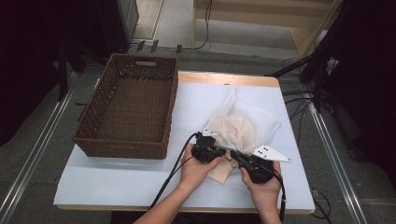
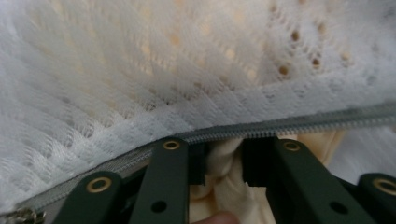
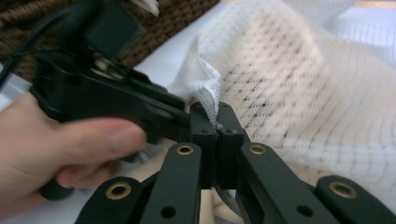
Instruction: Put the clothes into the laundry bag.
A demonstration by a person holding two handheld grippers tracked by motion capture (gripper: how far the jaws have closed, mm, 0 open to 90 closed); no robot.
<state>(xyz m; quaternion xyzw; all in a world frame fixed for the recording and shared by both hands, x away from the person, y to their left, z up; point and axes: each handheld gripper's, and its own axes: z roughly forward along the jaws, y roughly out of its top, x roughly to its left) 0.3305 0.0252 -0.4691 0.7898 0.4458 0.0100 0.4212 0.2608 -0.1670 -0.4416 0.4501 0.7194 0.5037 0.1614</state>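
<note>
Near the front edge of the counter (image 1: 116, 182), both forearms come in from below, hands side by side and angled toward each other over the near end of the mesh bag (image 1: 243, 123). The left hand-held gripper (image 1: 211, 150) points up and right at the bag's zipper (image 2: 289, 125); its jaws are partly open with a bunched bit of cream cloth (image 2: 224, 172) sitting between them, pads close on both sides, though I can't tell if they're actually squeezing it. The right hand-held gripper (image 3: 218, 125) is fully closed, pinching the zipper edge right at the bag's corner. The bag lies right of the wicker basket (image 1: 130, 109), cream stuff showing through the mesh. No readable labels or writing anywhere I can spot.
</note>
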